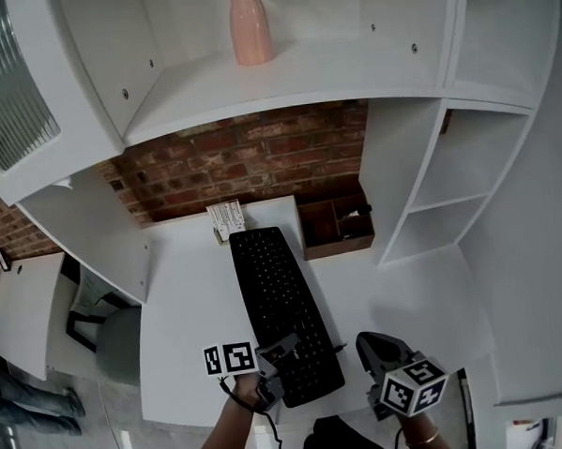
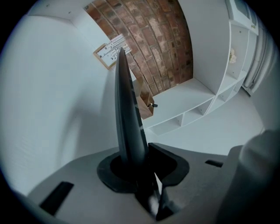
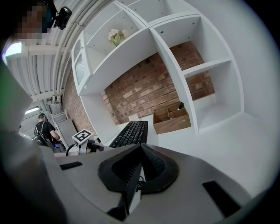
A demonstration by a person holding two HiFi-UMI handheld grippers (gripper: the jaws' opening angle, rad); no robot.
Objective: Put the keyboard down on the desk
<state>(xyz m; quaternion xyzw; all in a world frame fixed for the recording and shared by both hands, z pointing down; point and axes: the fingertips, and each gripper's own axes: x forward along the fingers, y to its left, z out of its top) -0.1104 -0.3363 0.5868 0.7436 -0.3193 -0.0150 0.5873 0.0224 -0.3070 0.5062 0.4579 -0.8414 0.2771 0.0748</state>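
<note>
A black keyboard [image 1: 283,303] lies lengthwise on the white desk [image 1: 185,280], running from the brick wall toward me. My left gripper [image 1: 280,352] is shut on its near left corner. In the left gripper view the keyboard [image 2: 127,113] shows edge-on, clamped between the jaws of the left gripper [image 2: 144,162]. I cannot tell whether its near end touches the desk. My right gripper [image 1: 372,345] hovers to the right of the keyboard's near end, apart from it. In its own view the right gripper [image 3: 140,151] is shut with nothing between its jaws, and the keyboard [image 3: 129,133] lies ahead to the left.
A brown wooden organizer box [image 1: 336,225] stands beside the keyboard's far end, and a small card holder [image 1: 226,219] sits at the wall. White shelves [image 1: 430,192] rise on the right. A pink vase [image 1: 249,28] stands on the upper shelf. A chair [image 1: 103,322] is on the left.
</note>
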